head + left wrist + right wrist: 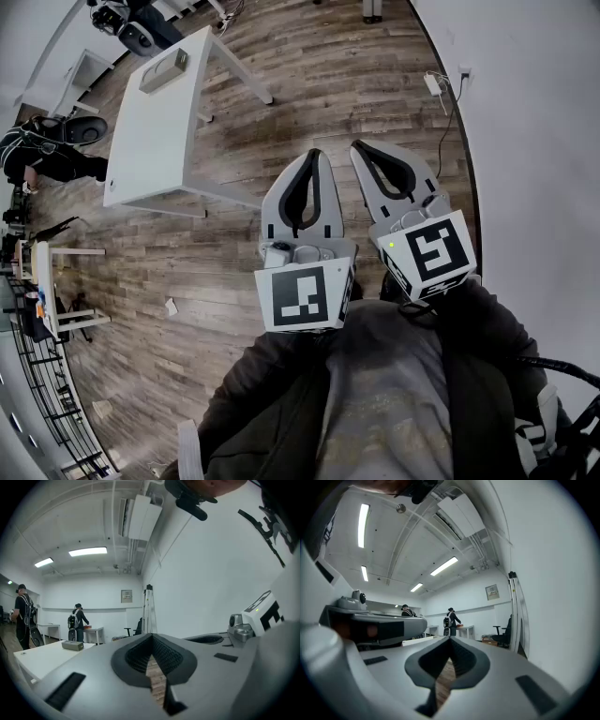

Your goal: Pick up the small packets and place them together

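Left gripper (314, 156) and right gripper (357, 147), both grey plastic, are level side by side, jaws closed on nothing. Only the head view shows the brown wood-plank floor (281, 56) and a small pale scrap (171, 306) on it; can't tell if it's a packet. Left gripper view adds a white surface (37, 658) with a grey box (72, 645) and a person wearing a backpack (77, 620).

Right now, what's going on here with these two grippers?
A person holds the left gripper and the right gripper level, side by side above a wooden floor. Both sets of jaws are closed on nothing. No packets are in view. A white table with a grey box on it stands off to the left.
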`<state>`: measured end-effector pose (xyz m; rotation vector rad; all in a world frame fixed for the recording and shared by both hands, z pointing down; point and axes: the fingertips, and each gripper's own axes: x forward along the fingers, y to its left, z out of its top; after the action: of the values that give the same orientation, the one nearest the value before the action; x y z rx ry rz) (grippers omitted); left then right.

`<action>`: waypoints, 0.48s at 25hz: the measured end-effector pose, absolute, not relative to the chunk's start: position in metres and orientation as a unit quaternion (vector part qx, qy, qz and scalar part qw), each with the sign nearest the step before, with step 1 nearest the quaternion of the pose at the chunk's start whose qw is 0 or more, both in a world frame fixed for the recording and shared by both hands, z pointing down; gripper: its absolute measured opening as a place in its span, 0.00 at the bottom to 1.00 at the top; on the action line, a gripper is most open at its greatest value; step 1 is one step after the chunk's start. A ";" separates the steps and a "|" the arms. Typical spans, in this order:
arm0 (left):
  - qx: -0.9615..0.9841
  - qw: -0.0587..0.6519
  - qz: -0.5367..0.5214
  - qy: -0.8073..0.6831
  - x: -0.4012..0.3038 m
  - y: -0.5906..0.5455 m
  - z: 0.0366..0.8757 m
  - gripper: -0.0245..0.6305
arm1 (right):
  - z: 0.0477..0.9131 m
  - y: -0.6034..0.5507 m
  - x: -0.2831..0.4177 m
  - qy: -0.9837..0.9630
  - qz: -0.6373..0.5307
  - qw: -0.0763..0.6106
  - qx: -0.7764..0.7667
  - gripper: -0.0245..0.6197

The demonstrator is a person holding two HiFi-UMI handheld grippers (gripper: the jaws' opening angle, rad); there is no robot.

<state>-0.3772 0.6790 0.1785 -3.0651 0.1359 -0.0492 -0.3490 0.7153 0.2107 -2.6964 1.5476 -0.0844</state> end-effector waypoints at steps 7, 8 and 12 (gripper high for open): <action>-0.998 0.022 -0.028 0.046 -0.353 0.647 0.209 0.04 | 0.241 0.687 -0.323 0.494 -0.047 0.010 -0.868 0.05; -0.998 0.018 -0.031 0.046 -0.348 0.639 0.212 0.04 | 0.244 0.680 -0.319 0.494 -0.051 0.008 -0.868 0.05; -0.998 0.007 -0.033 0.046 -0.319 0.598 0.214 0.04 | 0.243 0.642 -0.294 0.499 -0.055 0.022 -0.865 0.05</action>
<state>-0.3195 0.5978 0.2141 -3.1221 0.1430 -0.1027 -0.2941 0.6420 0.2435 -2.6787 1.5466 -0.1695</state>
